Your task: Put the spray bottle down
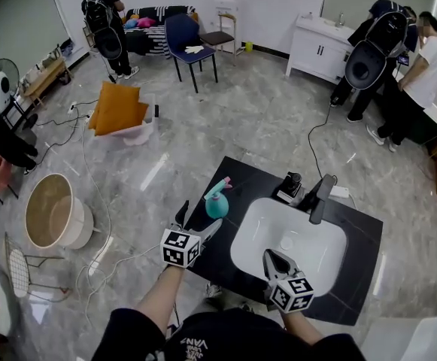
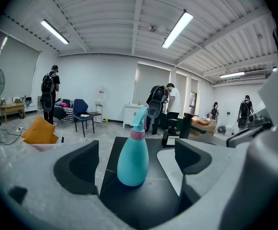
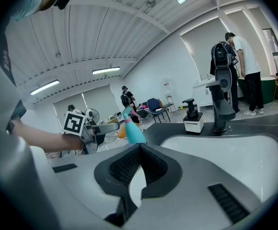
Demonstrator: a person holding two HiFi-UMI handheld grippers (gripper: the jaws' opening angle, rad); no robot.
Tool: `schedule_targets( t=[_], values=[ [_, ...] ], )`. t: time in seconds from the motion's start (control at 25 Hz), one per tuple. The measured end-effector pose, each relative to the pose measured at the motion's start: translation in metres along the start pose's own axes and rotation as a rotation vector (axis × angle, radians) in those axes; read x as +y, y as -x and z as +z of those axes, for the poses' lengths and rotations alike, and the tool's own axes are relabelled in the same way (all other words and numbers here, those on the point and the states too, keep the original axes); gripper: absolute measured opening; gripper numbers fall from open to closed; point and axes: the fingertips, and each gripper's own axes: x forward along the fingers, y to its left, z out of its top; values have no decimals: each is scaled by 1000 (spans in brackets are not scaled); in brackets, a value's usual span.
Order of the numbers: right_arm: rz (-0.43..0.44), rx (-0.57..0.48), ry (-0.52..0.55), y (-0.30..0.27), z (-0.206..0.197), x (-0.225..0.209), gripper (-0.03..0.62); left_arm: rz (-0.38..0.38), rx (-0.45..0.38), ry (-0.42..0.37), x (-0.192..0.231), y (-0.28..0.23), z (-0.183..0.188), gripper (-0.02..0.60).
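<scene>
The spray bottle [image 2: 133, 159], teal with a pink collar, stood upright on the black counter [image 2: 148, 200], just beside the white sink [image 1: 257, 228]. We held our left gripper [image 2: 136, 150] fully released, its jaws spread wide. The bottle stood free in line with the gap, just ahead of the pads, and neither touched it. Our right gripper [image 3: 139, 150] was clenched on nothing, over the sink's near edge, apart from the bottle.
</scene>
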Motion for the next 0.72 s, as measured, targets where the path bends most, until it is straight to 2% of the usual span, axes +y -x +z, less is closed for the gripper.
schedule_targets(
  t=[0.24, 0.36, 0.72],
  values=[
    [60, 19, 31, 6, -3, 8, -2, 73, -3, 27, -7, 40, -12, 479],
    [89, 32, 48, 9, -4, 8, -2, 107, -8, 37, -15, 57, -16, 404],
    [177, 55, 85, 25, -12, 16, -2, 219, -43, 45, -43, 112, -30, 275]
  ],
)
